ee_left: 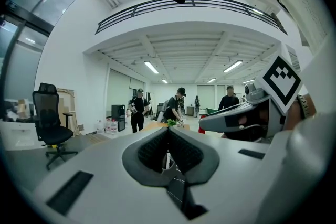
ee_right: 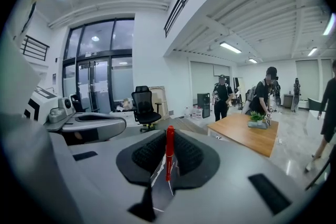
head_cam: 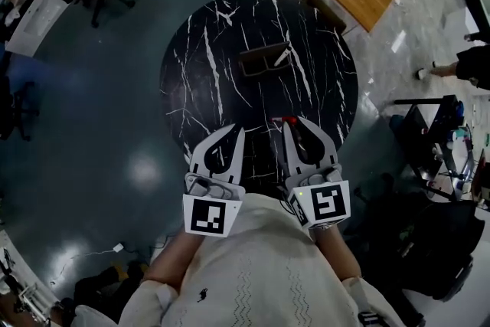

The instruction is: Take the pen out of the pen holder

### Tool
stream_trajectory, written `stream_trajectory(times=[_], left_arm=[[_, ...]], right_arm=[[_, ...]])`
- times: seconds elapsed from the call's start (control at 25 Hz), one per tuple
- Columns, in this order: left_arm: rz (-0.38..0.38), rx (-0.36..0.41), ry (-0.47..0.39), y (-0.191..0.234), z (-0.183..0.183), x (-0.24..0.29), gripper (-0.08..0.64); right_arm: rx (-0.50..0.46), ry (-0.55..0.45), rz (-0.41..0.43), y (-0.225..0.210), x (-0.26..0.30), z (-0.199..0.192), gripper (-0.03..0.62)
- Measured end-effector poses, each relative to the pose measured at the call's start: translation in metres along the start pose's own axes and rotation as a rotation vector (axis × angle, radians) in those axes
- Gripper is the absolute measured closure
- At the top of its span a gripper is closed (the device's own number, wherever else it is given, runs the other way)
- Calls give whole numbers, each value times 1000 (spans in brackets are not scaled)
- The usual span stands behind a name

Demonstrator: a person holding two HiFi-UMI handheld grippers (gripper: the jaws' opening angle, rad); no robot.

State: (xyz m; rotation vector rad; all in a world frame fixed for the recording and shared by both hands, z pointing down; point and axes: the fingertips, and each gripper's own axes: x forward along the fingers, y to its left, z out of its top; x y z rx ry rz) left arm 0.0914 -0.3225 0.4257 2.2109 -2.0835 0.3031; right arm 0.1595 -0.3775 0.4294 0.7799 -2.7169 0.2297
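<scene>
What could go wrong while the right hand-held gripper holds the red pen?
The right hand-held gripper pinches the slim red pen across its thin barrel, so it may pivot or slip. Held above the near side of the round black marble table, a dropped pen could roll off.

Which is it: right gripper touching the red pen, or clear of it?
Touching. The right gripper view shows the red pen standing upright, clamped between the shut jaws of the right gripper.
</scene>
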Motion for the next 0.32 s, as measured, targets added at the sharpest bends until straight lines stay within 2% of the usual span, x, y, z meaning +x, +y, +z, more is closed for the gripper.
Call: stream_trajectory(times=[0.12,0.16,0.24,0.32], left_arm=[[84,-190,-61,9,5,-1,548],[97,-214,-71,11,6,0,548],[95,-196,-70,14,6,0,548],[72,-128,-49,14,4,1,548]], right_arm=[[4,-1,3,0,2,2,531],[4,-2,3,-1,3,2,531],[7,-6,0,-3,4,2,531],[13,-8,-5,-5,4,1,531]])
